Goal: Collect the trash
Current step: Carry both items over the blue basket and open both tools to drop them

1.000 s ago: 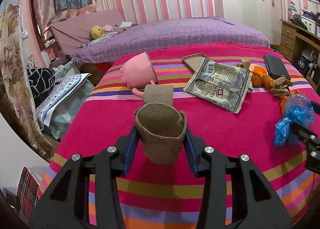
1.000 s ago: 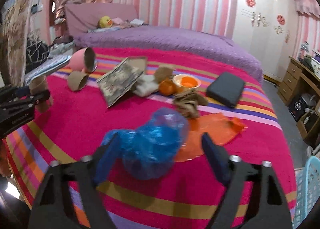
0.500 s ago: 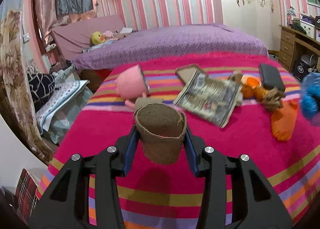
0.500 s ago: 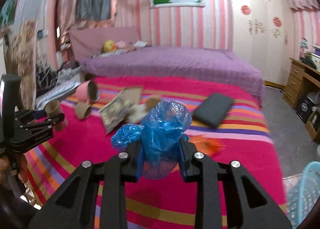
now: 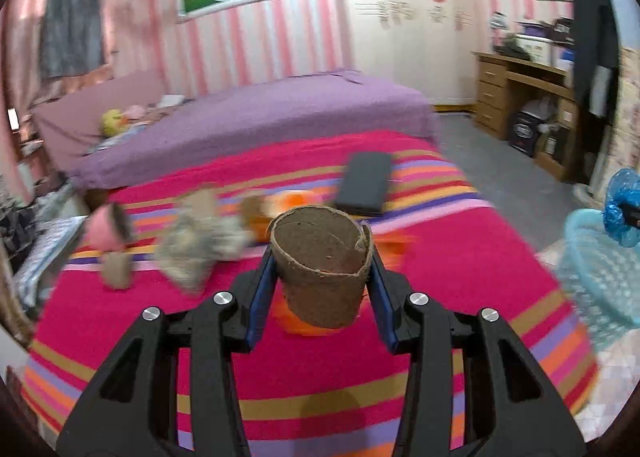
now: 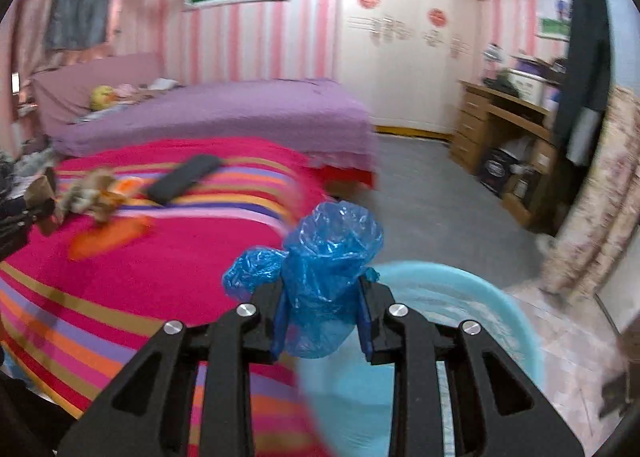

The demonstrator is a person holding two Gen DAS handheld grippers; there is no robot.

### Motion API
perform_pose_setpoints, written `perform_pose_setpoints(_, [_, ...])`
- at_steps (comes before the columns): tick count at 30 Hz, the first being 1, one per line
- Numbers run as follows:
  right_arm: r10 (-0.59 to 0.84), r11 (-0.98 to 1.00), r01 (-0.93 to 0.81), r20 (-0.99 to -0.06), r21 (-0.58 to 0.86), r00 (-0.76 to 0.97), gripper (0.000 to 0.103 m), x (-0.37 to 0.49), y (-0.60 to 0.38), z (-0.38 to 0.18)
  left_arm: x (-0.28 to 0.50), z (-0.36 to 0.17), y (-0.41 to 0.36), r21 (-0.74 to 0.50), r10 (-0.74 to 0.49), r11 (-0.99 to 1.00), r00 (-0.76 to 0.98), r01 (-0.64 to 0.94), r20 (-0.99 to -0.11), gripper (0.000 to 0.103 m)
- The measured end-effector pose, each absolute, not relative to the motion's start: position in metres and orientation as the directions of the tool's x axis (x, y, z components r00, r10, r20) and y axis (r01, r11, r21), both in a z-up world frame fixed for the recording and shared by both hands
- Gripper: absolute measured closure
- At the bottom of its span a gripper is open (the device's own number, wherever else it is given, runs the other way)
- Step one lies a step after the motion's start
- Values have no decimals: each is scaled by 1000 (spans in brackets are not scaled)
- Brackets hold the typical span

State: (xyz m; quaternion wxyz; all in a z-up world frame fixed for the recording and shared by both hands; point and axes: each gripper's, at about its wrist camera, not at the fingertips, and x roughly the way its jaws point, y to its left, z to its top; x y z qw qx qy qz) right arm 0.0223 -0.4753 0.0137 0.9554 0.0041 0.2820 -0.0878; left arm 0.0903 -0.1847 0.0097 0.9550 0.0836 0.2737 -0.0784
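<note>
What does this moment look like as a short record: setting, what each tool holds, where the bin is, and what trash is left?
setting: bedroom, striped bedspread
left tool: shut on a brown fibre pot, above the bedspread
right tool: shut on a crumpled blue plastic bag, at the near rim of the basket
bin: light blue basket on the floor beside the bed
left on bed: pink cup, crumpled wrapper, orange scraps, black case; blurred
</note>
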Motion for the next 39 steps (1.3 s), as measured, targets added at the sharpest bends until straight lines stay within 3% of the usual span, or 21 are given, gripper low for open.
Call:
perform_pose_setpoints(8, [-332, 940, 307, -592, -146, 735, 74, -7, -578, -5, 66, -11, -333, 99, -286, 907, 774, 408, -565, 60])
perform_pose_setpoints(18, [-336, 924, 377, -603, -63, 723, 74, -39, -627, -28, 50, -23, -450, 23, -427, 828, 657, 560, -621, 59])
perform_pose_setpoints(21, [-341, 921, 385, -604, -62, 720, 75, -40, -630, -33, 53, -28, -469, 25, -426, 820, 638, 572, -641, 54])
perform_pose_setpoints(23, [-340, 921, 385, -603, -58, 721, 75, -41, -630, -37, 56, -31, -474, 31, -419, 819, 633, 574, -651, 41])
perform_pose_setpoints(25, [-339, 922, 382, -603, -62, 722, 74, -41, -631, -40, 59, -32, -474, 52, -402, 827, 655, 559, -640, 17])
perform_pose_setpoints(26, [-340, 923, 378, -602, -67, 723, 74, -40, -630, -40, 61, -33, -471, 63, -394, 831, 664, 553, -636, 15])
perform_pose_setpoints(35, [-326, 928, 369, -605, -57, 727, 74, -27, -622, -47, 81, -28, -433, 72, -349, 865, 697, 497, -627, 8])
perform_pose_setpoints(39, [-311, 933, 357, -607, -48, 731, 69, -17, -617, -49, 86, -24, -414, 67, -335, 876, 704, 477, -626, 7])
